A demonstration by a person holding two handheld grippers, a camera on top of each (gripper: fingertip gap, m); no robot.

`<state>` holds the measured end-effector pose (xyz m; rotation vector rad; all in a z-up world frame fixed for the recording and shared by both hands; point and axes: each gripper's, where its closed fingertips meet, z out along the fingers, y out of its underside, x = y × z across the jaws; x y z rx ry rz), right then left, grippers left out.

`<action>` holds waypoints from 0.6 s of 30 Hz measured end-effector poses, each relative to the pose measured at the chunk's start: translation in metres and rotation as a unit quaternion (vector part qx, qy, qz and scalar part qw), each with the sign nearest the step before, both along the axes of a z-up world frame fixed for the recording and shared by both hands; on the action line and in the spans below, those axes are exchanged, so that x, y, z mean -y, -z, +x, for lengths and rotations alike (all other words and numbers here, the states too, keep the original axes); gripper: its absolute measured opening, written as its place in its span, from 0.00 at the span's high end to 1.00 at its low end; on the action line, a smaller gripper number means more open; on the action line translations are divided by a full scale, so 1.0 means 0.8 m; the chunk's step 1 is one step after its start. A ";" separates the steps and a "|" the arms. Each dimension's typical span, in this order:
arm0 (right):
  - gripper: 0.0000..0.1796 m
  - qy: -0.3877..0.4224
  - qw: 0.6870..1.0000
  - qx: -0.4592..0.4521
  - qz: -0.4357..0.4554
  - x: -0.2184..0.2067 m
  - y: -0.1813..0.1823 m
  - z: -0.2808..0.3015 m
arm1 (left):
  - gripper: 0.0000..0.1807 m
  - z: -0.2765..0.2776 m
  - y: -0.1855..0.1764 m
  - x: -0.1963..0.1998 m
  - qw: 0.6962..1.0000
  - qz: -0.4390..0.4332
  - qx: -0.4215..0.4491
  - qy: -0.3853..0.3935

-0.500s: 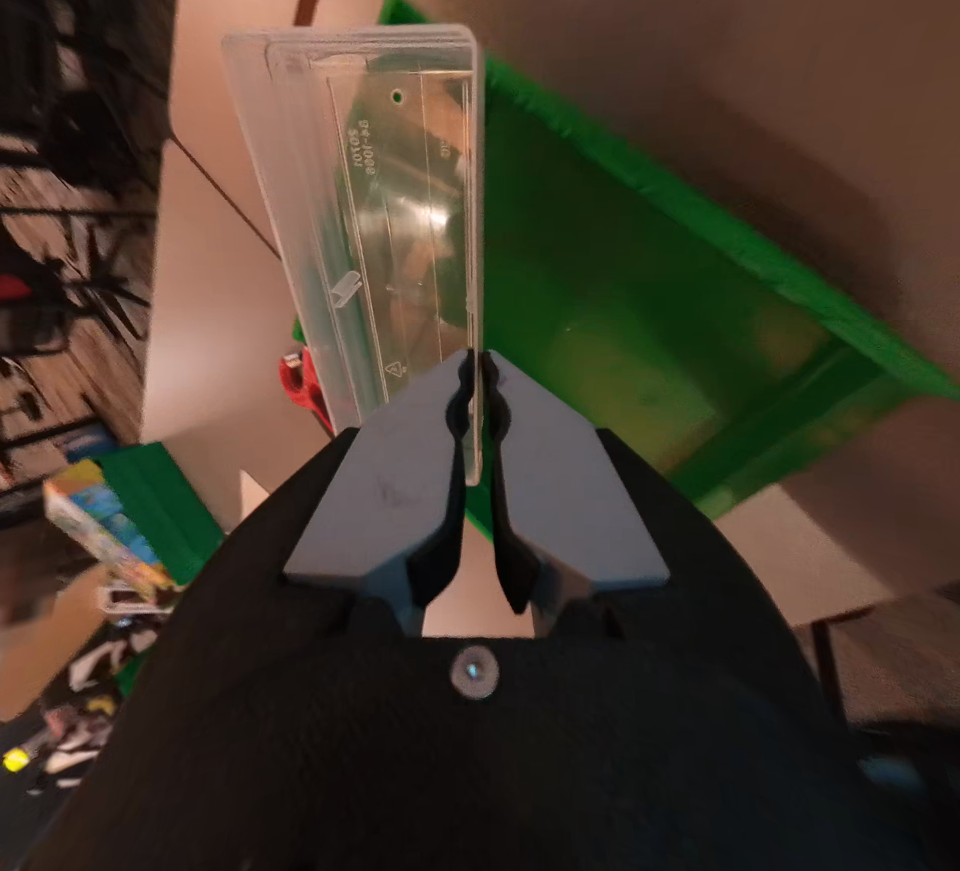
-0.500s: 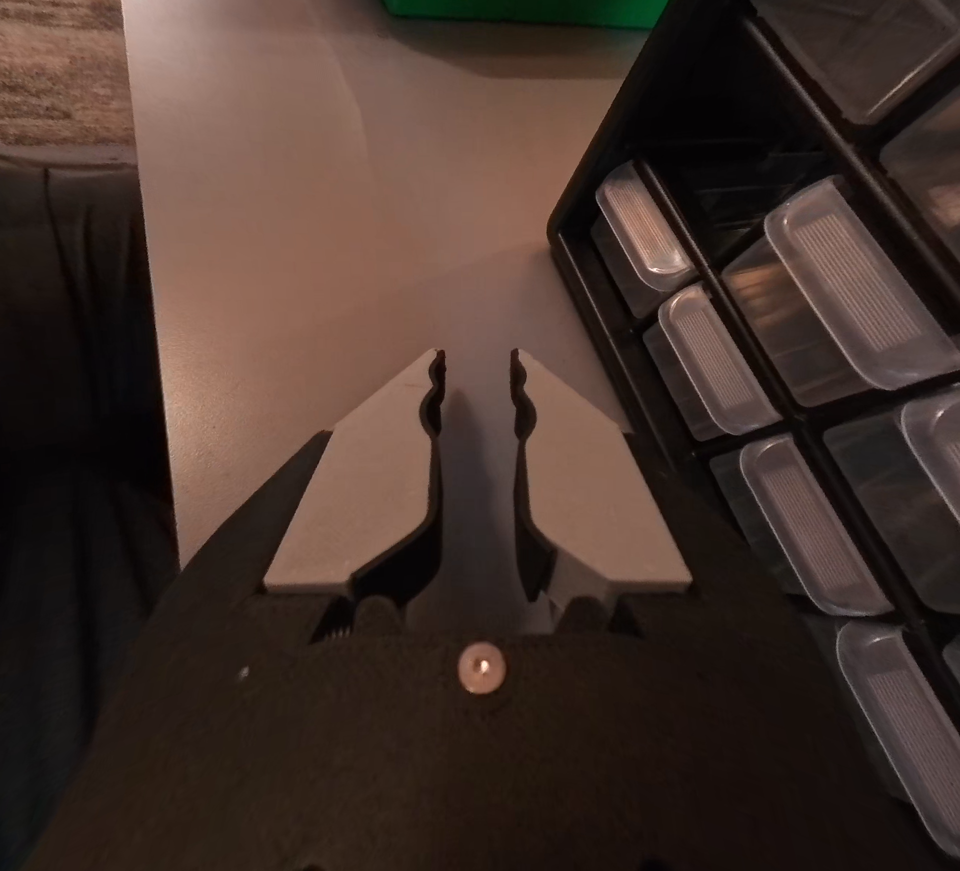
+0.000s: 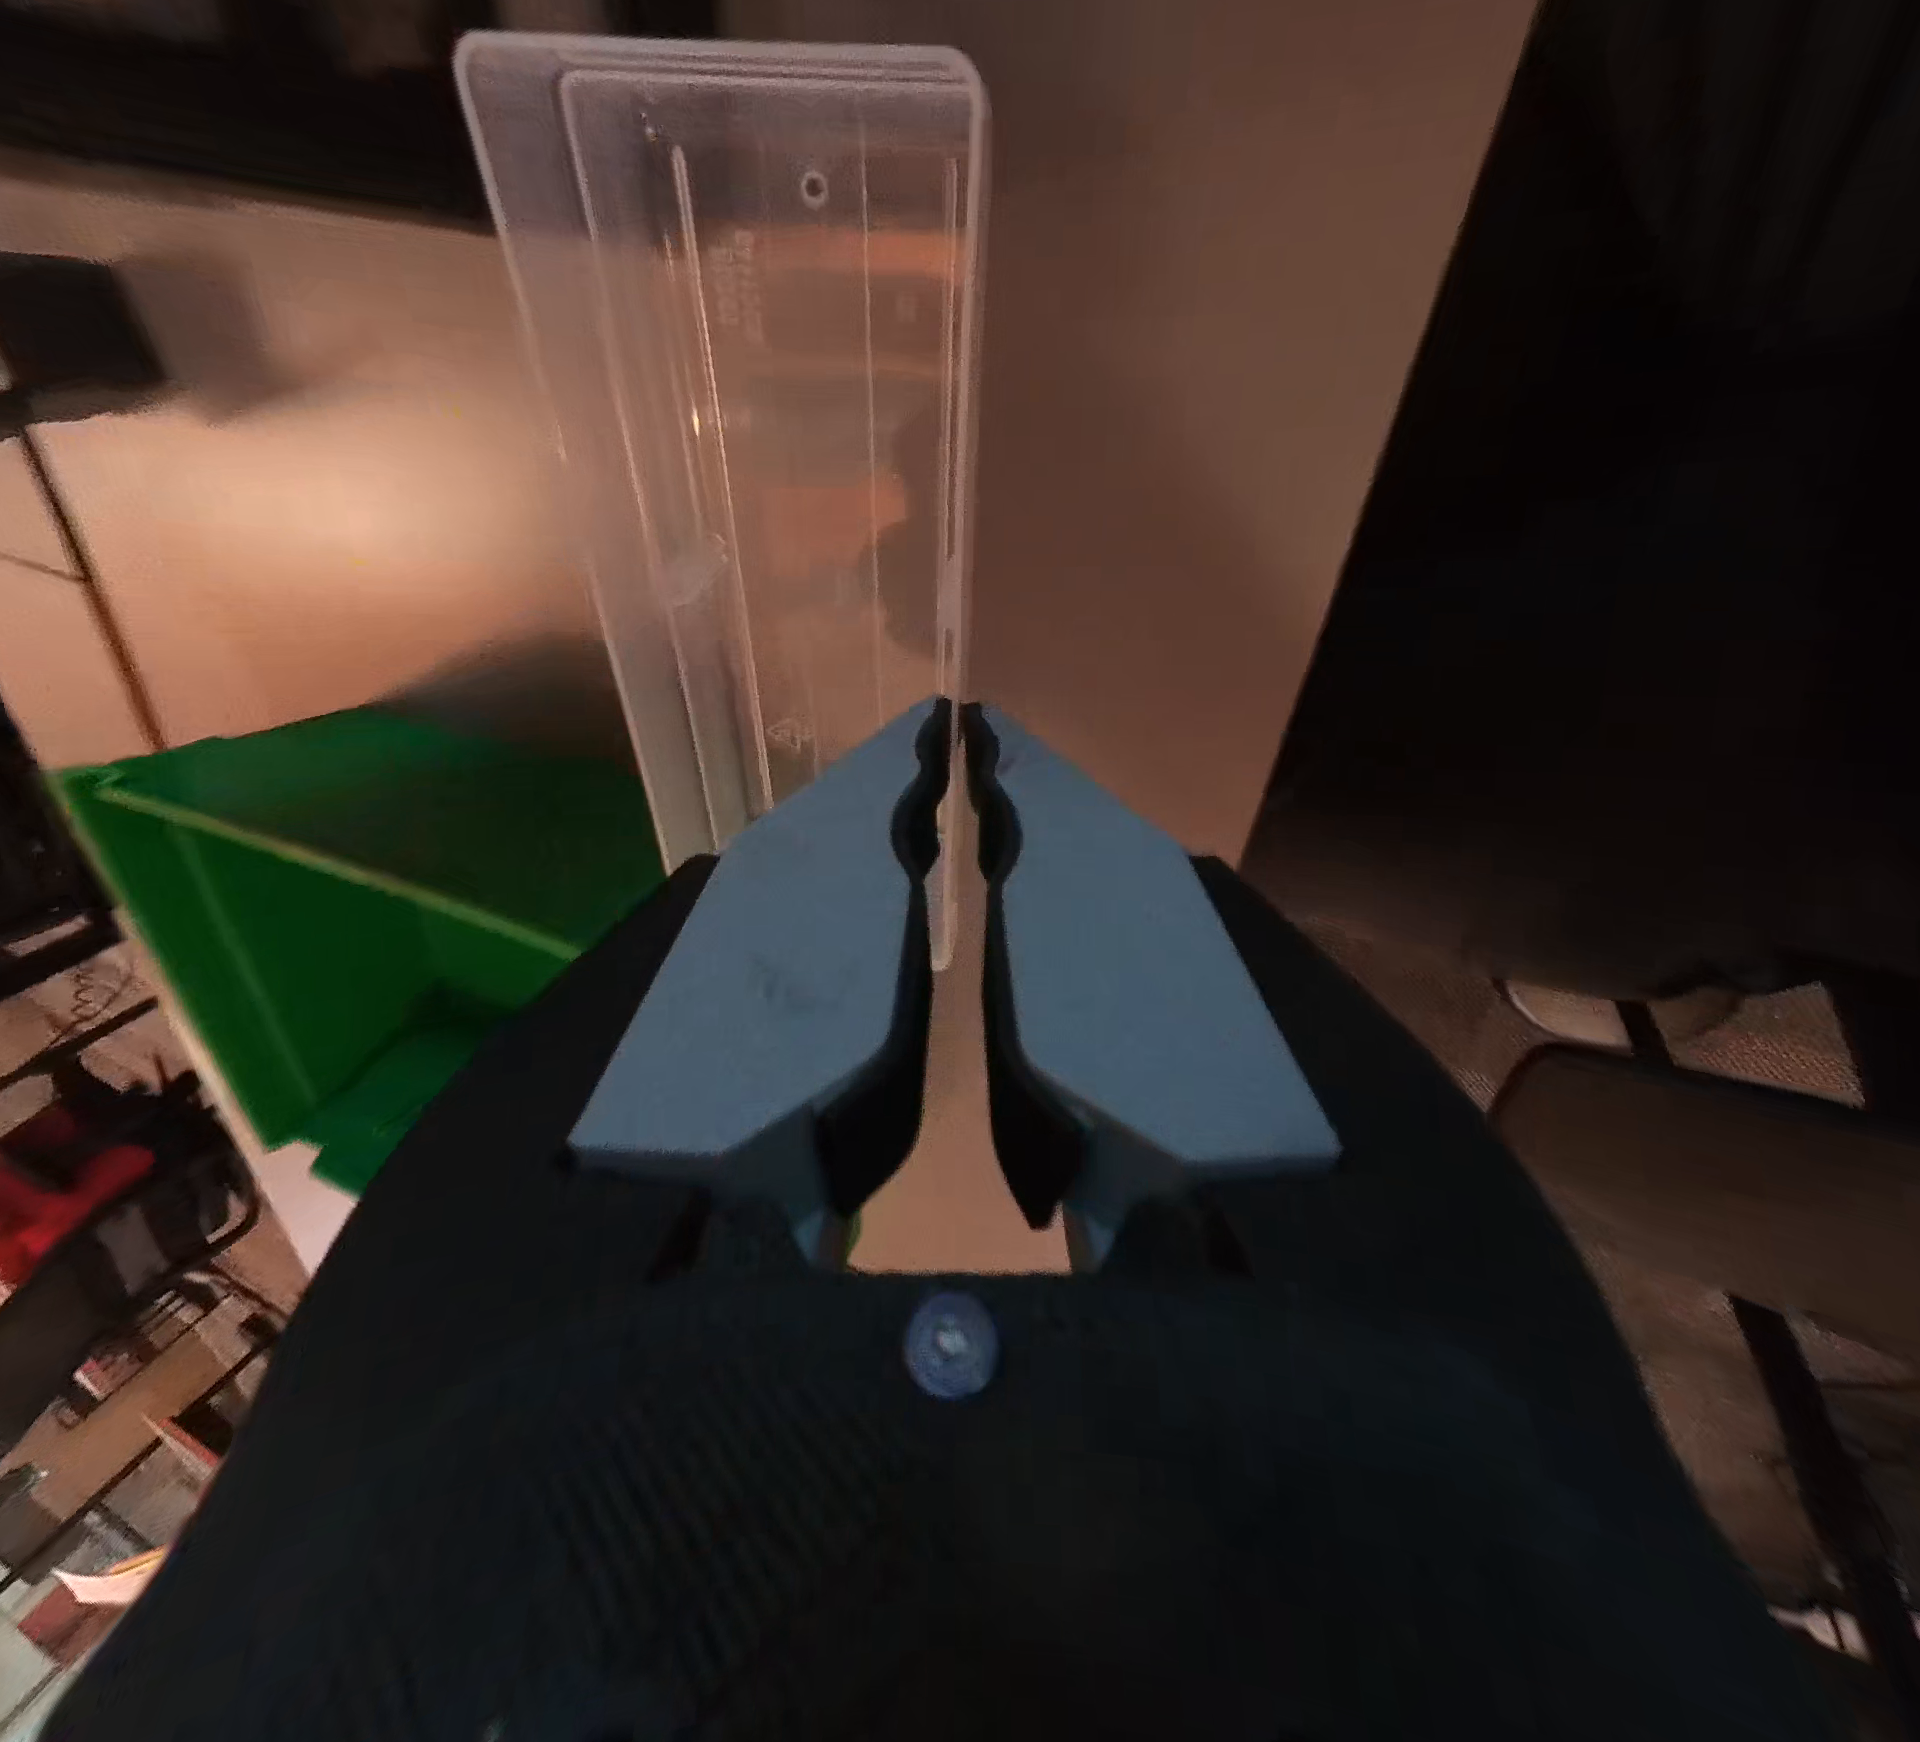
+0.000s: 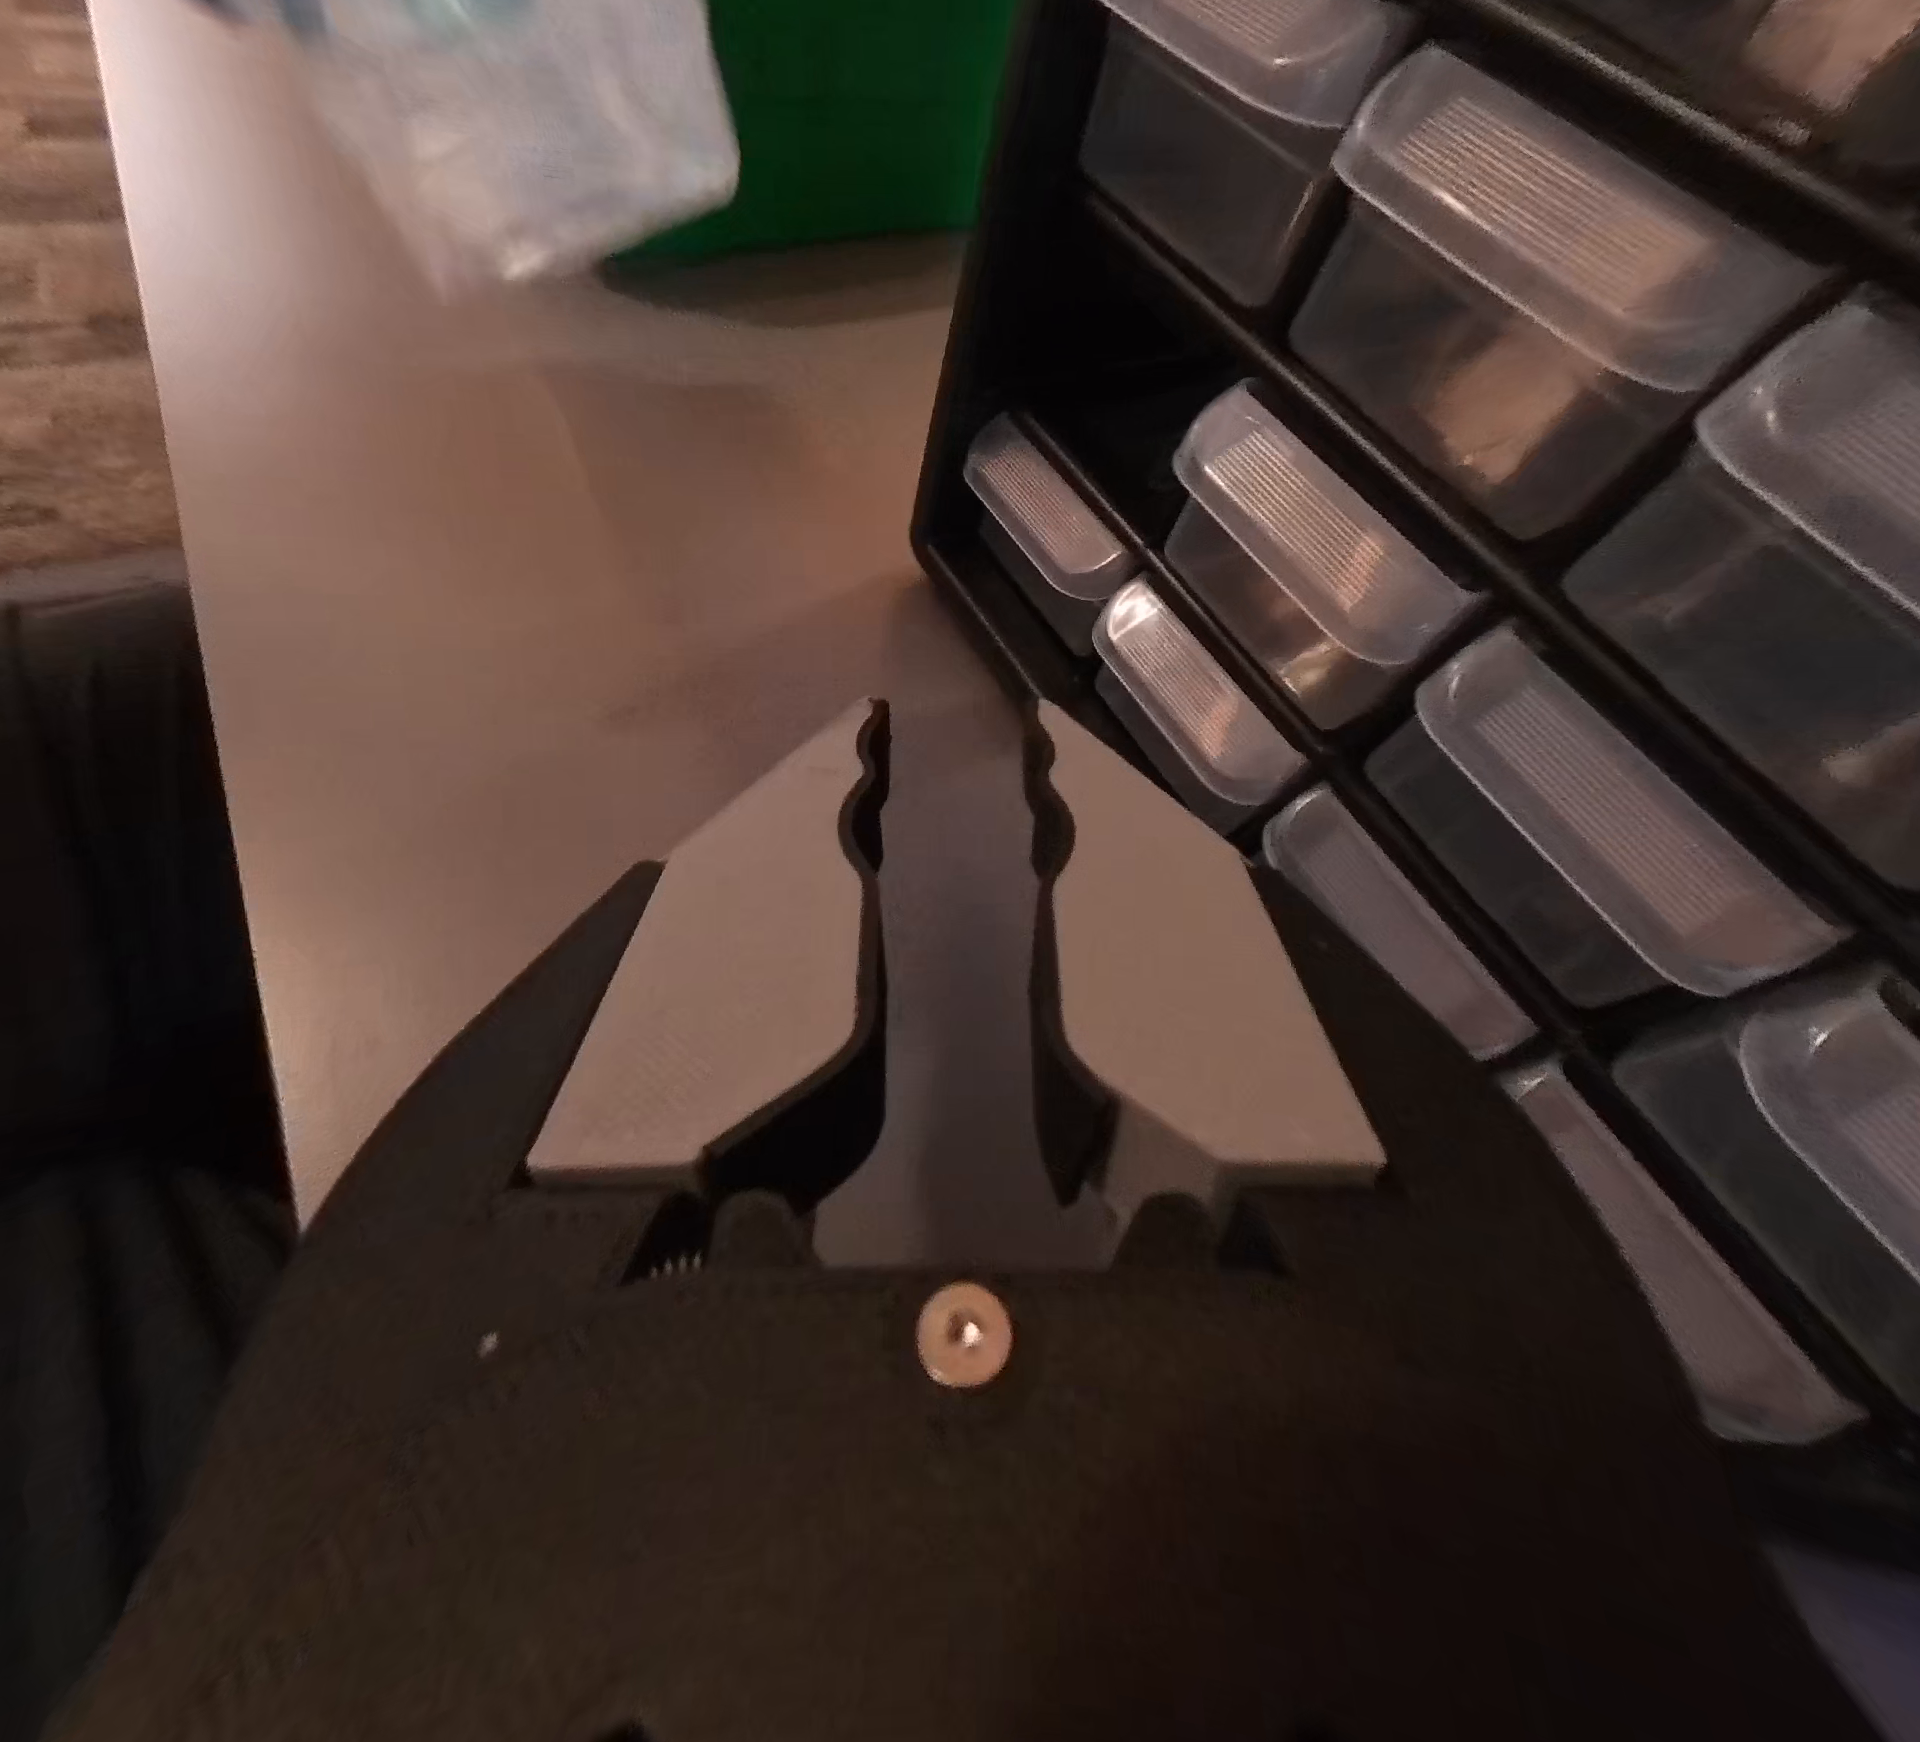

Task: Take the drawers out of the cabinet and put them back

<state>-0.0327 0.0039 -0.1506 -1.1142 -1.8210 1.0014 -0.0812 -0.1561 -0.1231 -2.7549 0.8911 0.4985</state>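
Pinching one thin wall of a clear plastic drawer (image 3: 748,404), the left gripper (image 3: 954,718) has its jaws closed down to the thickness of that wall and carries the drawer clear of any surface, its length running away from the camera. Beyond and below it lie the pale table (image 3: 1195,238) and a green bin (image 3: 343,882). The right gripper (image 4: 956,721) holds nothing: its jaws stand a modest way apart over the table, just beside the lower corner of the black cabinet (image 4: 997,290). In the right wrist view the same drawer shows as a blurred clear shape at upper left (too smeared to read its tilt), well apart from the cabinet front. One bay near the cabinet's left edge, in the row above the bottom corner, looks dark and empty, while the other bays in sight keep their clear drawers (image 4: 1558,258). By my reading, one drawer is out and its return is not yet done; whether it is heading away from or back to that empty bay cannot be told. Left to do, at least: line it up with the open bay and slide it home.
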 end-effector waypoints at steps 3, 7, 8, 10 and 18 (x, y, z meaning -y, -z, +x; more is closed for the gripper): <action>0.88 0.006 1.000 0.002 0.009 -0.002 0.002 -0.001 | 1.00 0.022 0.042 -0.007 0.999 -0.031 0.029 -0.011; 0.89 0.017 1.000 0.005 0.021 -0.006 0.005 -0.002 | 1.00 0.051 0.073 -0.040 0.996 -0.003 0.083 -0.015; 0.89 0.017 1.000 0.006 0.018 -0.006 0.005 -0.002 | 1.00 0.058 0.078 -0.046 0.995 0.005 0.095 -0.011; 0.89 0.020 1.000 0.011 0.011 -0.009 0.006 -0.002 | 0.99 0.067 0.086 -0.056 0.993 0.027 0.116 -0.011; 0.93 0.029 0.999 0.024 0.025 -0.014 0.013 -0.002 | 0.90 0.085 0.073 -0.072 0.975 0.155 0.160 -0.024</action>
